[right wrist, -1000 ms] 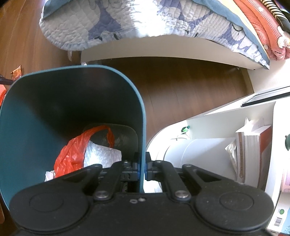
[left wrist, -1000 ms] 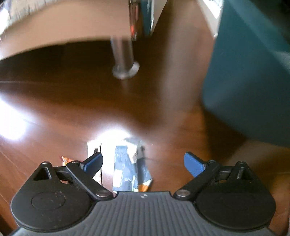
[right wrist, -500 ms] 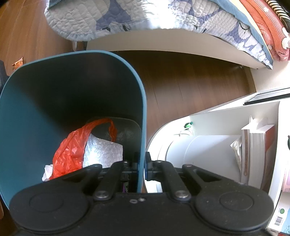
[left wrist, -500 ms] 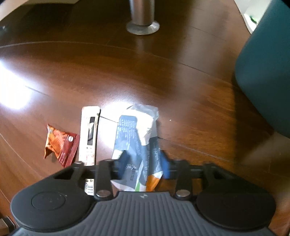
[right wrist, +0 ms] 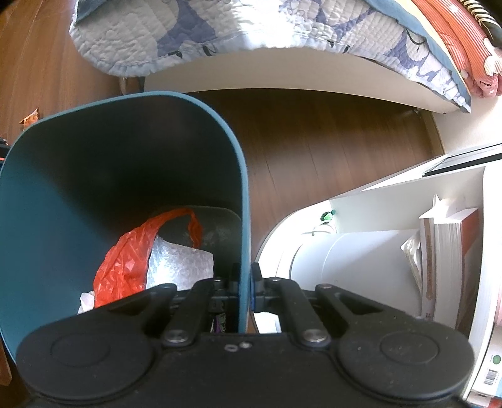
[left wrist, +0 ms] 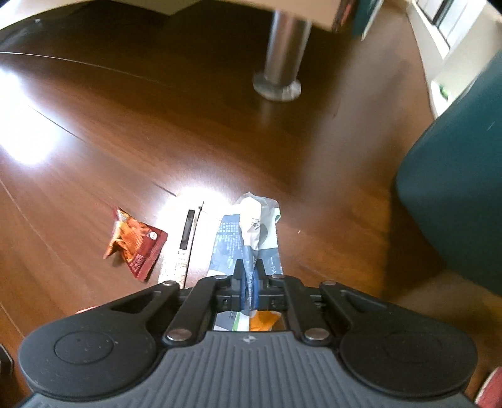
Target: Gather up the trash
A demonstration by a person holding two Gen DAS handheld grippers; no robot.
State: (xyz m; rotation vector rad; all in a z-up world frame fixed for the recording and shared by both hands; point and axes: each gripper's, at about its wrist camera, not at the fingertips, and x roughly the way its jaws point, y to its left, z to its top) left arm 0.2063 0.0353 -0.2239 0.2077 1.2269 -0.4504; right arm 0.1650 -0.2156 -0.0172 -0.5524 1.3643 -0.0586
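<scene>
My left gripper is shut on a blue and white crumpled wrapper, which sticks out forward from the jaws just above the wood floor. A red-orange snack packet and a long white strip wrapper lie on the floor to its left. My right gripper is shut on the right wall of a teal trash bin. The bin also shows at the right edge of the left wrist view. Inside it lie an orange plastic bag and bubble wrap.
A metal furniture leg stands on the floor ahead of the left gripper. A bed with a quilted blanket lies beyond the bin. A white shelf with books stands to the right of the bin.
My left gripper went from open to shut on the blue and white wrapper and has lifted it slightly. My right gripper stays shut on the bin wall, which shifted a little.
</scene>
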